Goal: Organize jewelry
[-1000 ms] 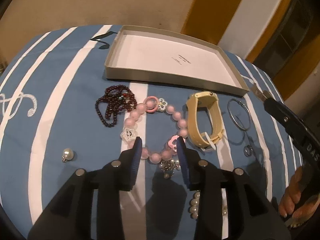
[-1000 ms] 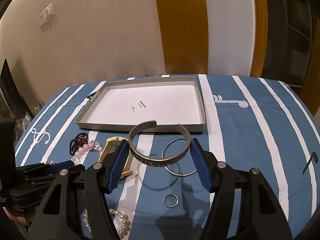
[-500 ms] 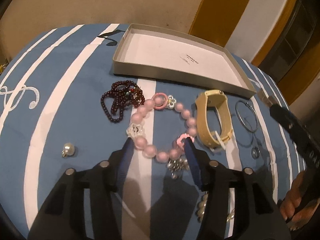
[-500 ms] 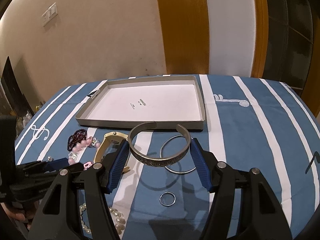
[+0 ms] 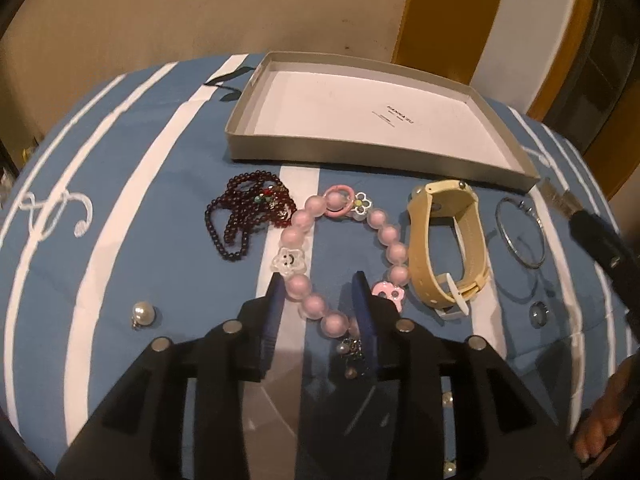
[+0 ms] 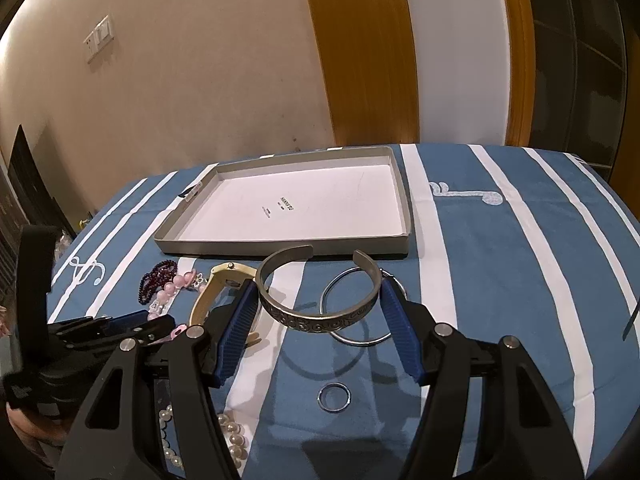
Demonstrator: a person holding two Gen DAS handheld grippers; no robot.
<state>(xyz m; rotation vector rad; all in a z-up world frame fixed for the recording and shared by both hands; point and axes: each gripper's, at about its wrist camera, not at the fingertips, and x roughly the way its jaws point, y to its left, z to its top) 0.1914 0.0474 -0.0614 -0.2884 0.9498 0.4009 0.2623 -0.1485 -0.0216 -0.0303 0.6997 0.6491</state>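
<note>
**Left tongs closing around the pink bead bracelet**

The left tongs [image 5: 320,292] point down at the blue-striped surface [image 5: 168,216], their jaws closing with the near beads of the pink bead bracelet [image 5: 344,248] between them; whether the pads already press on the beads I cannot quite tell. The right tongs [image 6: 320,304] grip an engraved metal cuff [image 6: 320,316] across its width, held above the surface. The grey shallow box [image 6: 288,208] sits behind. A dark red bead string [image 5: 244,216], a cream watch [image 5: 452,240], a thin bangle [image 5: 520,232], a small ring [image 6: 334,397] and a loose pearl [image 5: 143,313] lie around.
</note>
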